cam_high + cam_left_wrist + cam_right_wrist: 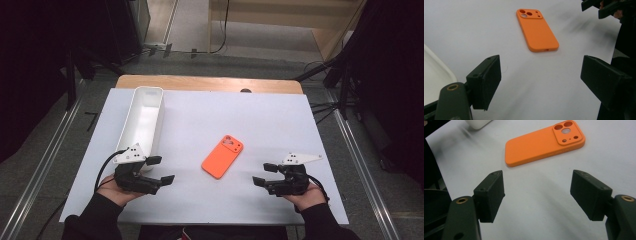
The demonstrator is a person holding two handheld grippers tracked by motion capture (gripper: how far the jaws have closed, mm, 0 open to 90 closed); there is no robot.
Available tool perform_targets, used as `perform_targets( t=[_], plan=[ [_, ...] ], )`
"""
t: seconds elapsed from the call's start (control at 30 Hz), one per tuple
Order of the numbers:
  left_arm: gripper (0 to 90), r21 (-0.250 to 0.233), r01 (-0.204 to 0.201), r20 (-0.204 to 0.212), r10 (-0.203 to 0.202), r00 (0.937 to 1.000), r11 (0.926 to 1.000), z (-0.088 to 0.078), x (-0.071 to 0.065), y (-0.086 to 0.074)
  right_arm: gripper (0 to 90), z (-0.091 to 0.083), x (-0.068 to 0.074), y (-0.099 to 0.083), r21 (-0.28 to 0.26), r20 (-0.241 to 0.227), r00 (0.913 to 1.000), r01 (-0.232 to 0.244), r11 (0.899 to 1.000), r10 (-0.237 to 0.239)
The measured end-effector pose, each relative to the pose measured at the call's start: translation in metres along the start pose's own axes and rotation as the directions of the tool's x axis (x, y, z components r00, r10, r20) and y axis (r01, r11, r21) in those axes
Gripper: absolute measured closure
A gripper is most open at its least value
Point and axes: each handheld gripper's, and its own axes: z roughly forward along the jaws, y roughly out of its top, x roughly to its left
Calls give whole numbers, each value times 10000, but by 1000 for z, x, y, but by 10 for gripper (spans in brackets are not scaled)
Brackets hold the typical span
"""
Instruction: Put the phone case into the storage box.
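An orange phone case (223,156) lies flat on the white table cover (260,115), camera cutouts pointing away from the person. My left gripper (161,169) rests at the near left, held in a hand, with its jaws wide apart and nothing between them. The left gripper view shows the case (537,30) ahead of that open gripper (541,80). My right gripper (264,174) sits at the near right, also open and empty. From the right gripper view the case (544,143) lies beyond the open gripper (537,192). Both grippers point inward toward the case, clear of it.
A long white tray (135,107) stands lengthwise on the table's left side, just beyond the left gripper; its corner (434,75) appears in the left gripper view. A wooden table edge (210,83) runs along the back. Dark stands and cables flank the table on the floor.
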Motion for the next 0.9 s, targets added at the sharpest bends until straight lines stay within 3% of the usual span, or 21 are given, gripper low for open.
perform_targets(
  t=[0.17, 0.37, 0.9],
  plan=[
    [167, -37, 311, -188, -311, 9993, 9995, 2, -1, 10, 264, -1, -1, 0, -38, -5, 10000, 16, 10000, -16],
    [167, 231, -21, -577, 35, 9983, 9997, 9, -5, 22, 264, 0, -1, -1, 35, -5, 10000, -66, 10000, 66],
    [167, 356, 53, -418, -38, 9991, 9994, 30, -9, 48, 264, 1, -2, 0, 10, -15, 10000, -42, 10000, 42]
  ],
)
